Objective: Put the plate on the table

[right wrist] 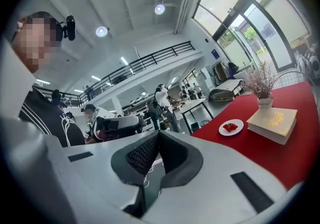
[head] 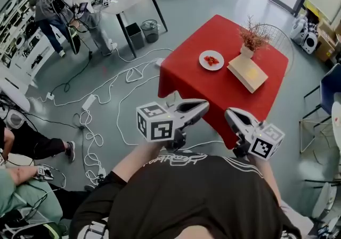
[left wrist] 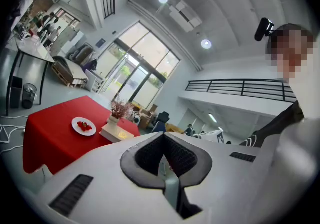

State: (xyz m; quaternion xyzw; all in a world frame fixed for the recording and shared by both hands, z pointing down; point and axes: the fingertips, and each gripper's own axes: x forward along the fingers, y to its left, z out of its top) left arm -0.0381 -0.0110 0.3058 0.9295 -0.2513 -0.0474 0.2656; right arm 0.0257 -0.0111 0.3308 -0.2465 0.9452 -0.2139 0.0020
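Two grippers sit low in the head view, close to the person's chest and short of the red-clothed table [head: 192,88]. The left gripper [head: 204,106] has its jaws pressed together with nothing between them, which its own view confirms [left wrist: 163,136]. The right gripper [head: 229,113] is likewise closed and empty; in its own view [right wrist: 159,133] the dark pads meet at the tip. The plate [head: 211,60] lies on the table in the upper middle of the head view, well apart from both grippers, and carries a few red pieces of food. It appears at the left of the left gripper view [left wrist: 83,126] and at the right of the right gripper view [right wrist: 231,127]. Just right of the plate lies a pale book [head: 248,72], and behind it stands a small white vase [head: 246,49] of dried twigs. White cables [head: 106,99] trail over the grey floor to the left.
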